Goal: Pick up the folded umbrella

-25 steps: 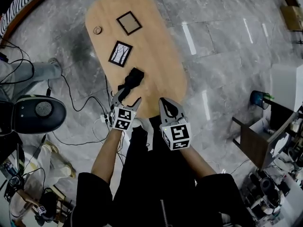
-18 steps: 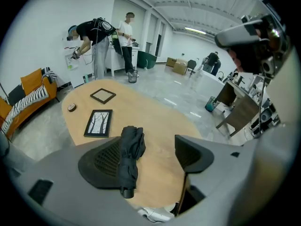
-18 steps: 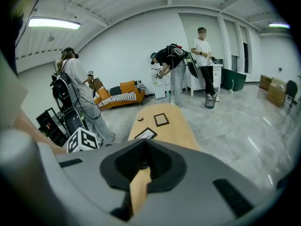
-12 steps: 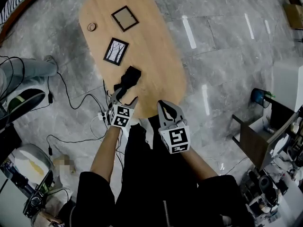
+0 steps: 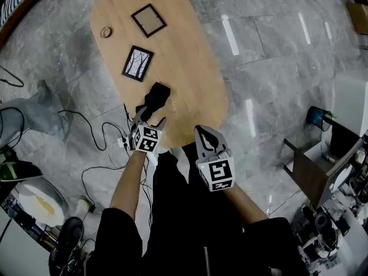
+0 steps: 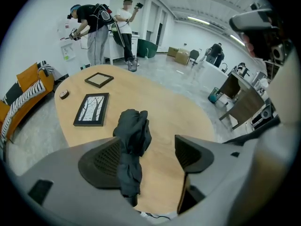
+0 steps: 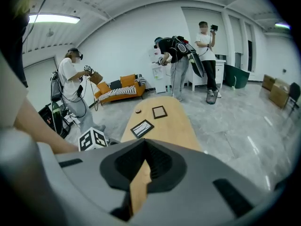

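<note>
The black umbrella [image 5: 156, 96] lay on the desk [image 5: 192, 56], close to its near edge. The left tool [image 5: 150, 119] had its jaws wide apart, one on each side of the umbrella's thin end, not squeezing it. The right tool [image 5: 208, 135] was by the desk's near edge, jaws together and holding nothing. Two frames [image 5: 138, 64] lay farther up the desk.

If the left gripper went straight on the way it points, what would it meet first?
Most likely the folded umbrella: it lies on the table between the left gripper's open jaws, nearer the left one.
</note>
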Demonstrator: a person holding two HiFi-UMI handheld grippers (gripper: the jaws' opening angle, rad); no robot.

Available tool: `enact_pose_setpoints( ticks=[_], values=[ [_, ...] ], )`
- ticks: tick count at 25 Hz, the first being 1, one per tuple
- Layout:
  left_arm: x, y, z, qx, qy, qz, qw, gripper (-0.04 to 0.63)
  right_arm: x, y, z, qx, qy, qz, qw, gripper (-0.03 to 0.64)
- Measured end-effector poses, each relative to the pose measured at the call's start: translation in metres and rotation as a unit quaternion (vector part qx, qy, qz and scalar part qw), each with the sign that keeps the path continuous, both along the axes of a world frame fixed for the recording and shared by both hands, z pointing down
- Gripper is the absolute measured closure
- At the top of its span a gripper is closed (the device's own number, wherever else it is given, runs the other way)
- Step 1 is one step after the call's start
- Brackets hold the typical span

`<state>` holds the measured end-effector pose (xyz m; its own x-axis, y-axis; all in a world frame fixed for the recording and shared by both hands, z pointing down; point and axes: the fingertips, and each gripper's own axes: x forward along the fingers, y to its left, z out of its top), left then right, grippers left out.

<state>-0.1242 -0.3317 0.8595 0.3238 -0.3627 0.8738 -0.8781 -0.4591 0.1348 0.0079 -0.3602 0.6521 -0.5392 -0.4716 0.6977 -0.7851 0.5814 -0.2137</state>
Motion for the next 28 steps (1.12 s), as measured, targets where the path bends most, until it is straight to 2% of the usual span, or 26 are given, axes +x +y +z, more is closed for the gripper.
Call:
enact_pose_setpoints(
  ticks=[8,17,22,28],
  values=[
    [-0.010,-0.001,0.045,-0.025,-0.035,0.028,0.9987,0.247,0.010,-0.005,0.021,-0.010,0.013,0.015,1.000,0.606],
    [-0.036,-0.007,0.070,-0.031,-0.078,0.019,0.9963,0.245,0.017,0.006,0.031,-0.022,0.022,0.028,0.999,0.606],
    [-0.043,-0.001,0.086,-0.059,-0.083,0.012,0.9947,0.244,0.023,0.011,0.036,-0.028,0.029,0.033,0.999,0.606],
    [-0.040,-0.003,0.097,-0.064,-0.084,0.017,0.9943,0.244,0.029,0.013,0.041,-0.035,0.033,0.037,0.998,0.606]
  ],
)
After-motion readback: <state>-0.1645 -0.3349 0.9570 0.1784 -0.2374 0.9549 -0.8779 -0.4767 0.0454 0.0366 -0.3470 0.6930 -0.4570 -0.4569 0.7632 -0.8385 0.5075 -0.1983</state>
